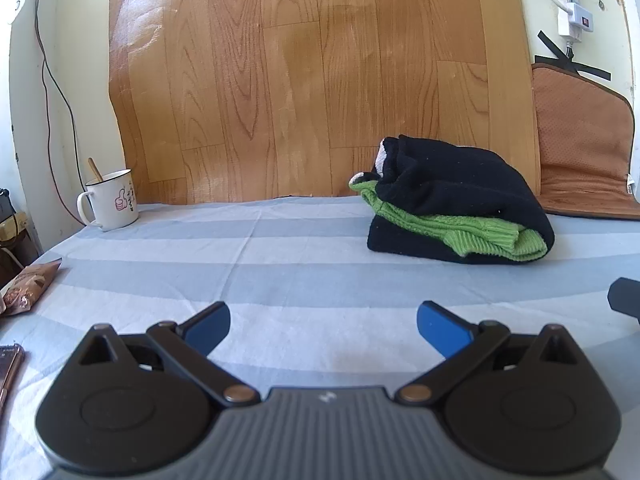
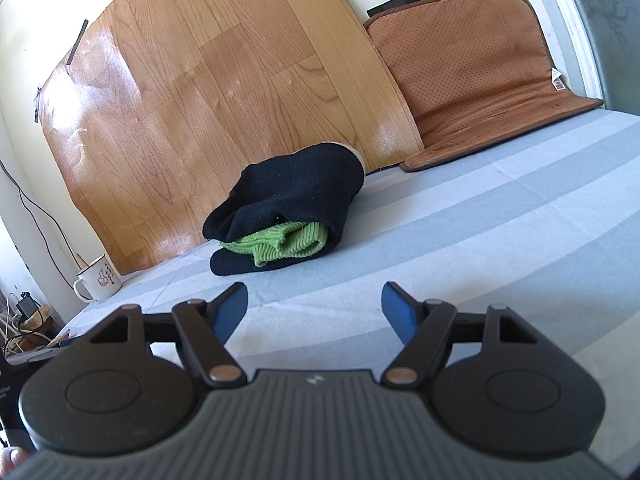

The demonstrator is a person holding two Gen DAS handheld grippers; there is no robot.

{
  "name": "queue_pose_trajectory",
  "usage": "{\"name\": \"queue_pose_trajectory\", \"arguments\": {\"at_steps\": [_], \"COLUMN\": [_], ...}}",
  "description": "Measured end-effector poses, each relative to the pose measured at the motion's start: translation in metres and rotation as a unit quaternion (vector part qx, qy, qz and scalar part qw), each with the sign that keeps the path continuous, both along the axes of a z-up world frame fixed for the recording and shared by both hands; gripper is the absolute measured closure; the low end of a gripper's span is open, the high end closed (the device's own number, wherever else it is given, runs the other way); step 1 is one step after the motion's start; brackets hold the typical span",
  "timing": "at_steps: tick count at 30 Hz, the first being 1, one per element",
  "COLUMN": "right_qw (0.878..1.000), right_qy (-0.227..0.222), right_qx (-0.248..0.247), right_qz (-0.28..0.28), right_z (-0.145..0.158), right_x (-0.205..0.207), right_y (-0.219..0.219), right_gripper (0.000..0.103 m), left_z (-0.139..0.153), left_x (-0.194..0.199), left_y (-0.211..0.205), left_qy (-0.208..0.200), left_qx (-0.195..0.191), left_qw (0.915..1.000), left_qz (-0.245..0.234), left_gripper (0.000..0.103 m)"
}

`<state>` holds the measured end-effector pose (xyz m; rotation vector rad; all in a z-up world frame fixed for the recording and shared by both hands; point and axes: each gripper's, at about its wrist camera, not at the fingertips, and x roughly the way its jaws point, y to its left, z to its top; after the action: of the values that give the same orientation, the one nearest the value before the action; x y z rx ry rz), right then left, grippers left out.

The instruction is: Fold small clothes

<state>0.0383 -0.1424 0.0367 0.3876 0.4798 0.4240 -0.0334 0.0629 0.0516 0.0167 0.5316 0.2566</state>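
Clothes first: the black-and-green knit bundle [image 1: 460, 208] sits right of centre in the left wrist view and just left of centre in the right wrist view [image 2: 286, 220], already doubled over on the striped sheet [image 1: 280, 264], black layer wrapped over a green ribbed one. That looks like a finished fold, or very nearly; a bit of green cuff pokes out the near side, so a tidy-up may be all that remains. No other loose garment shows. The left gripper [image 1: 323, 326] hangs at bottom centre, blue fingers spread wide, nothing between them, well short of the bundle. The right gripper [image 2: 315, 309] is the same: splayed and empty. Plenty of bare sheet lies in front of both. Watch the edges, though: a mug [image 1: 111, 200] stands at middle left, a snack packet [image 1: 28, 288] lower left, a brown cushion [image 2: 480, 80] upper right.
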Motion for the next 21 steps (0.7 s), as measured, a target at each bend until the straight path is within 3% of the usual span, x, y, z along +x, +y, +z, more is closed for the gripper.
{"name": "queue_pose_trajectory", "arguments": {"at_steps": [21], "right_qw": [1.000], "right_qy": [0.000], "right_qx": [0.000], "right_qz": [0.000], "right_z": [-0.0005], "right_x": [0.0000], "right_y": [0.0002], "right_gripper": [0.025], "left_z": [-0.0014], "left_x": [0.0008], "left_y": [0.0011], "left_qy": [0.002], "left_qx": [0.001], "left_qw": [1.0000], "left_qz": [0.001], "left_gripper": [0.000]}}
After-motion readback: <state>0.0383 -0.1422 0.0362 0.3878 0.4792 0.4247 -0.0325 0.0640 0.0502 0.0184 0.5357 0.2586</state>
